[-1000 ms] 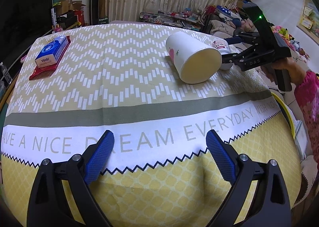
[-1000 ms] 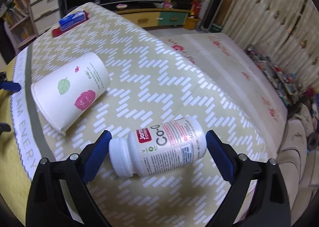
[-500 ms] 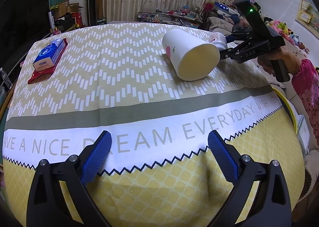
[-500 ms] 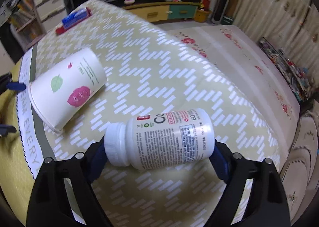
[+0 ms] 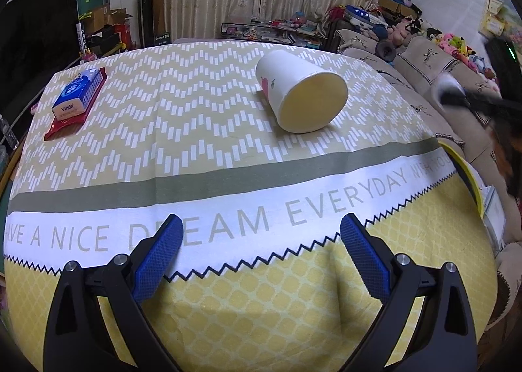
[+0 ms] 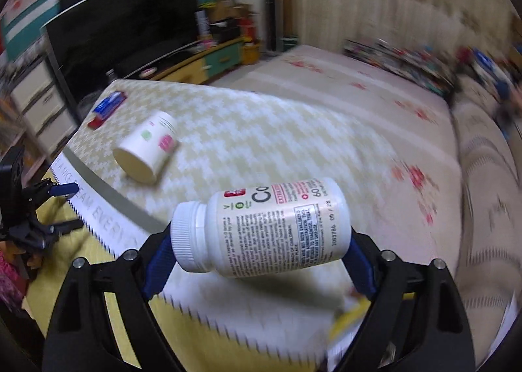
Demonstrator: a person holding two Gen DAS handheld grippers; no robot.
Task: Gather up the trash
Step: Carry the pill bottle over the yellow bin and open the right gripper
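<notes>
Lifted clear of the tablecloth since the earlier frames, the white pill bottle (image 6: 261, 228) now hangs in the air between the blue pads of the right gripper (image 6: 257, 254), well above and off the near edge of the table, where half a second ago it lay on the cloth. It lies sideways in the grip, its ribbed cap at 9 o'clock and its flat base at 3 o'clock, the printed label facing the camera. The right tongs are closed down onto it, one pad pressed against the cap end and the other against the base. In the left wrist view that gripper is only a dark blur with a white smear at 2 o'clock (too smeared to read any detail).

From the bottle, at 10 o'clock in the right wrist view, the white paper cup (image 5: 301, 91) lies on its side on the chevron tablecloth (image 5: 182, 130), its open mouth toward the edge printed with lettering. Farther out, at the far corner, a blue tissue pack (image 5: 76, 98) rests on a red tray (image 5: 62, 125).

The left gripper (image 5: 259, 257) hovers over the lettered hem of the cloth, its jaws spread wide with nothing between them.
</notes>
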